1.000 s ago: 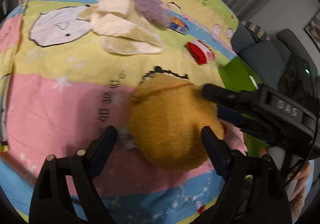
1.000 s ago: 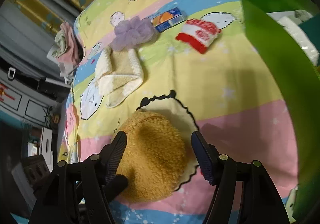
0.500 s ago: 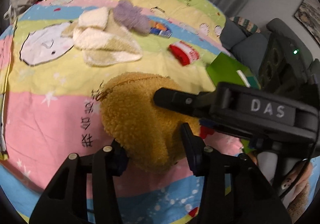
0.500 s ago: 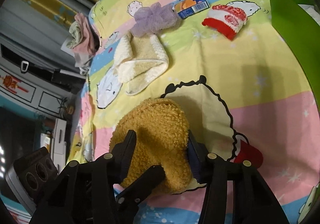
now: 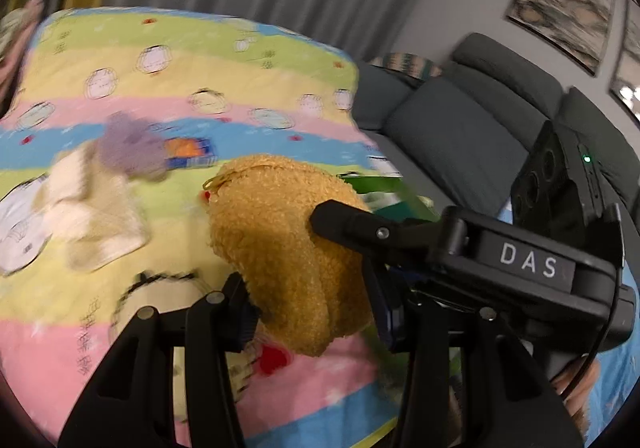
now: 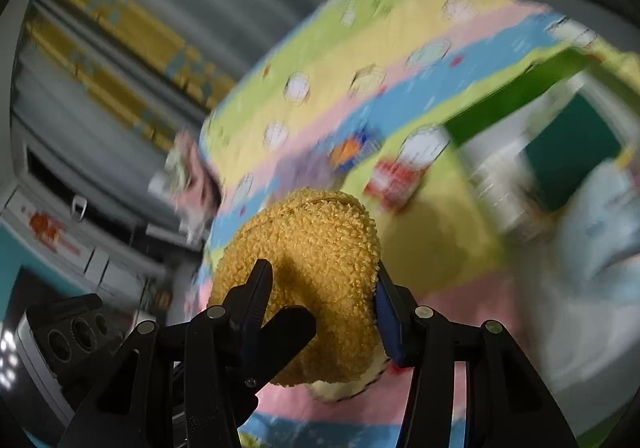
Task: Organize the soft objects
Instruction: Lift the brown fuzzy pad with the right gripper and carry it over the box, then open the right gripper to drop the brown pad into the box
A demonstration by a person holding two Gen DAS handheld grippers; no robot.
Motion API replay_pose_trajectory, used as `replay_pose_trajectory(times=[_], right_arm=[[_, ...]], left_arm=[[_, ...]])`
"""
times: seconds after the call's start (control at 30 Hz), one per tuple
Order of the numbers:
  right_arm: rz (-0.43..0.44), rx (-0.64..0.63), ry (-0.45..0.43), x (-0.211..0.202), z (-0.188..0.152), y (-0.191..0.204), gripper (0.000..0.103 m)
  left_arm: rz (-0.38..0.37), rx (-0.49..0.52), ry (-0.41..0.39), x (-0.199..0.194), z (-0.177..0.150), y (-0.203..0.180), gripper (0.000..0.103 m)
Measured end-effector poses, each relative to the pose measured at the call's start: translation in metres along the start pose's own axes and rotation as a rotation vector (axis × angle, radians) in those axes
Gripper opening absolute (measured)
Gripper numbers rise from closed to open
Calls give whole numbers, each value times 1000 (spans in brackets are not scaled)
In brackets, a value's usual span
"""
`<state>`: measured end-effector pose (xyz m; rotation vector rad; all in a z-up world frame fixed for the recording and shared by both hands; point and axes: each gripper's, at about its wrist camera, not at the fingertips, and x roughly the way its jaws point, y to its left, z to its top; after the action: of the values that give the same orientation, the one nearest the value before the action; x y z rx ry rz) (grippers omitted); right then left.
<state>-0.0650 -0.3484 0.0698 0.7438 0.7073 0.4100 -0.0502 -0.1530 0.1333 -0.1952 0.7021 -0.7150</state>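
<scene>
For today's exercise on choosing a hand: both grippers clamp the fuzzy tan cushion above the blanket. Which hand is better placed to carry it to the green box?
Probably right. The right gripper faces the green box beyond the fuzzy tan cushion; the left gripper sees only a sliver.

Dim indoor light, heavy motion blur over the background (sharpest close up), and dark fisheye-warped corners throughout.

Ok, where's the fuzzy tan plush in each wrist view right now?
Left wrist: tan plush centre frame, pinched between this gripper's fingers, the right gripper's finger pressing in from the right.
Right wrist: tan plush lower centre, between its fingers.
Shared landmark: the orange-and-blue packet on the striped blanket.
</scene>
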Motion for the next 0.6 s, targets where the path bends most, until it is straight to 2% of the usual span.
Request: replay_pose_trajectory(times=[0.13, 0.3, 0.5, 0.6], right_arm=[[-47, 31, -122, -37, 19, -22, 52], [-100, 128, -245, -72, 39, -65, 52], [-201, 193, -351, -94, 48, -100, 52], [-234, 234, -361, -96, 54, -120, 52]], left_arm=[[-58, 75, 20, 32, 14, -36, 44], [-147, 114, 51, 71, 27, -67, 44], [-170, 91, 142, 120, 32, -80, 44], [-138, 93, 178, 141, 31, -80, 45]])
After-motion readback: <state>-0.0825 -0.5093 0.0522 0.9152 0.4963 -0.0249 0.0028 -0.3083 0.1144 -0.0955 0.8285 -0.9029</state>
